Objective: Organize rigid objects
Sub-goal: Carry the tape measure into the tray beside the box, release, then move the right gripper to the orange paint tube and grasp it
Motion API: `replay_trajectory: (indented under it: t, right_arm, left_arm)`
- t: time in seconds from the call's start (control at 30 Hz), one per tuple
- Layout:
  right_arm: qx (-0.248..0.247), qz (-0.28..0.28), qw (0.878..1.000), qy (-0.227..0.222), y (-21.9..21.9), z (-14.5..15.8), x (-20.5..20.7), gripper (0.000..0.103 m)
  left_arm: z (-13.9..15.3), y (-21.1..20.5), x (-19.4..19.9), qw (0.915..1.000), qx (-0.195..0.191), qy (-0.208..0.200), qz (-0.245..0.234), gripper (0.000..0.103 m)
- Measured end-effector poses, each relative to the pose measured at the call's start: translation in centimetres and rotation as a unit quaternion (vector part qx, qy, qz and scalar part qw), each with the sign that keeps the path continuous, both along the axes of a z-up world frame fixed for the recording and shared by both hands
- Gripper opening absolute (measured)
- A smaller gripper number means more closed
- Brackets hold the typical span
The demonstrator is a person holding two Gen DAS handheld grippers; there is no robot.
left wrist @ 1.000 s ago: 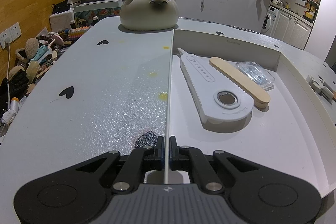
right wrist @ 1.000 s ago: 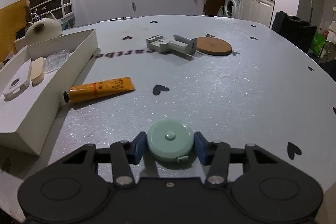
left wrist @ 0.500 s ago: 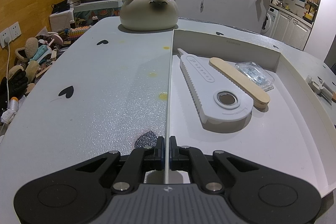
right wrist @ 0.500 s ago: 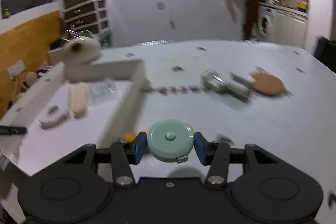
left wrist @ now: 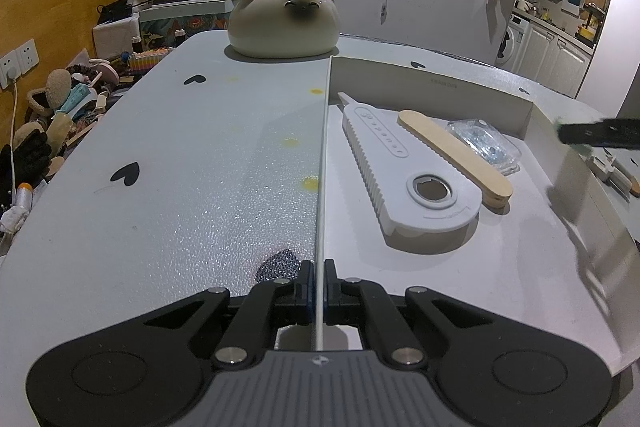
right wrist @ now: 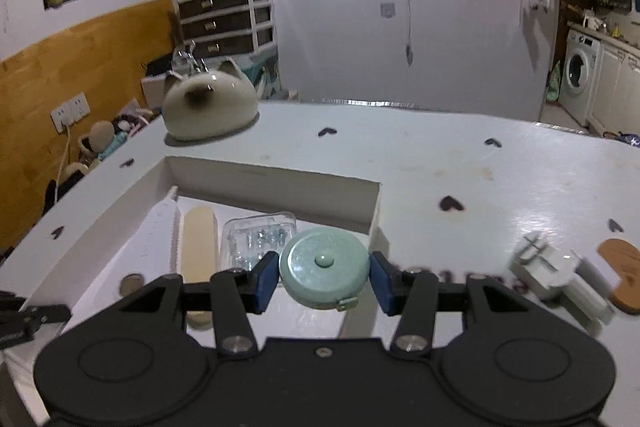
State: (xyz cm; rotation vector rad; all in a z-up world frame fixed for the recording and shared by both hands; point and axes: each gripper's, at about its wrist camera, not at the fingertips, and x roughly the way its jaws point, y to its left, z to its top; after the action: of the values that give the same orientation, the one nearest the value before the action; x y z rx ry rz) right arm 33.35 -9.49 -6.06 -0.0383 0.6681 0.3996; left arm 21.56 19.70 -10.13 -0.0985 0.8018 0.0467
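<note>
My right gripper [right wrist: 324, 281] is shut on a round mint-green tape measure [right wrist: 325, 267], held in the air above the right part of a shallow white box [right wrist: 276, 189]. In the box lie a white toothed opener [left wrist: 396, 167], a wooden stick [left wrist: 452, 155] and a clear plastic packet [left wrist: 484, 143]. My left gripper [left wrist: 318, 285] is shut on the thin left wall of the box [left wrist: 322, 163] at its near end. A dark finger of the right gripper [left wrist: 600, 133] shows at the right edge of the left wrist view.
A cream cat-shaped pot [left wrist: 282, 21] stands on the table beyond the box. Right of the box lie grey-white blocks [right wrist: 556, 273] and a brown round coaster [right wrist: 622, 267]. Clutter lies on the floor past the table's left edge [left wrist: 48, 131].
The right gripper has swung left and up with the tape measure, from the open table to above the box. The left gripper has stayed still, clamped on the box wall.
</note>
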Motion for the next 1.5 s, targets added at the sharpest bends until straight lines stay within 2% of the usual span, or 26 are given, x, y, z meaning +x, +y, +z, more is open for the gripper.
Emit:
replay_trajectory:
  t: [0.23, 0.53, 0.67, 1.2, 1.5]
  right_arm:
    - [-0.032, -0.002, 0.999, 0.004, 2.2, -0.6, 3.4, 0.05]
    - [-0.039, -0.01, 0.999, 0.025, 3.2, -1.4, 5.4, 0.051]
    - [-0.044, 0.002, 0.999, 0.027, 3.7, -1.7, 5.0, 0.063]
    - [-0.047, 0.0, 0.998, 0.035, 3.9, -1.8, 3.8, 0.065]
    - [-0.036, 0.008, 0.999, 0.017, 3.2, 0.3, 1.4, 0.068]
  left_arm:
    - [0.0, 0.0, 0.0, 1.0, -0.001, 0.0, 0.0, 0.003]
    - [-0.1, 0.0, 0.0, 1.0, -0.001, 0.0, 0.0, 0.003]
    - [-0.1, 0.1, 0.0, 1.0, -0.001, 0.0, 0.0, 0.003]
    - [0.0, 0.1, 0.0, 1.0, 0.0, 0.0, 0.0, 0.003]
    - [-0.2, 0.3, -0.2, 1.0, -0.001, -0.001, 0.005, 0.003]
